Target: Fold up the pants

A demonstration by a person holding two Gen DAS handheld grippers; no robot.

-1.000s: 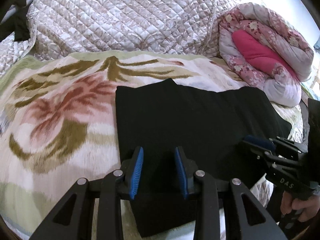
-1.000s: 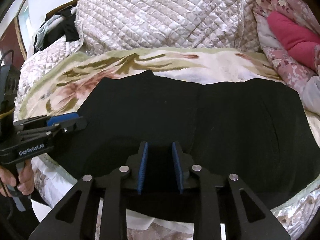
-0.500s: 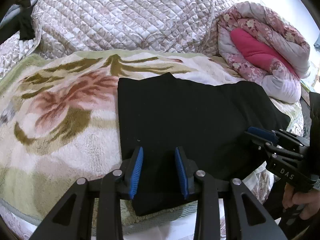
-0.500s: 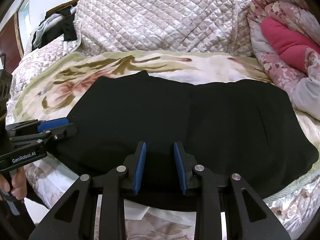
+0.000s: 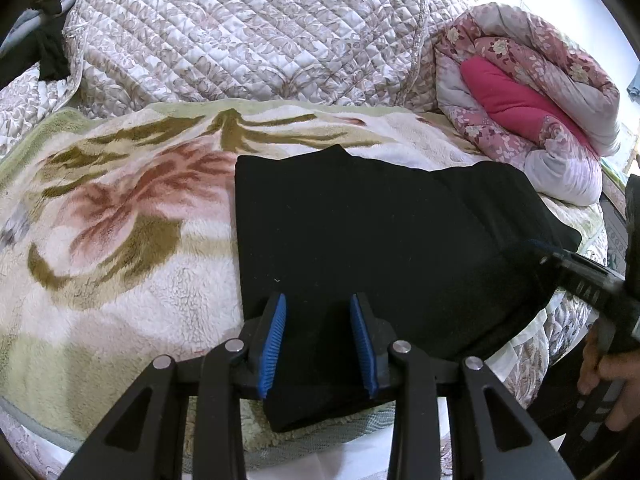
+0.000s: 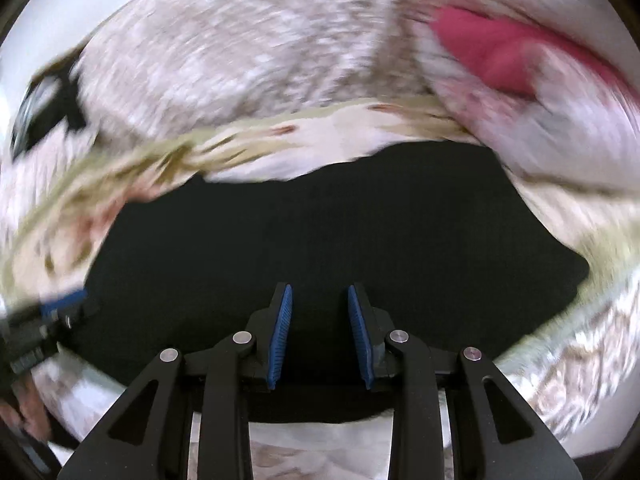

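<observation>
Black fabric pants (image 5: pixel 380 248), folded into a flat rectangle, lie on the floral plush blanket (image 5: pixel 120 220) covering the bed, near its front edge. Left gripper (image 5: pixel 318 340) hovers over the near edge, jaws parted, holding nothing. Right gripper (image 6: pixel 320 332) likewise parted and empty; its view is motion-blurred.

Right wrist view motion-blurred throughout: quilted cover (image 6: pixel 248 52) and rolled comforter (image 6: pixel 520 60) smeared, patterns unreadable. Left gripper (image 6: pixel 60 306) blurred, cut by left edge. In left wrist view, right gripper (image 5: pixel 560 258) blurred at right edge, lettering illegible. Pants (image 5: pixel 380 248) near hem hidden behind fingers (image 5: pixel 276 336).
</observation>
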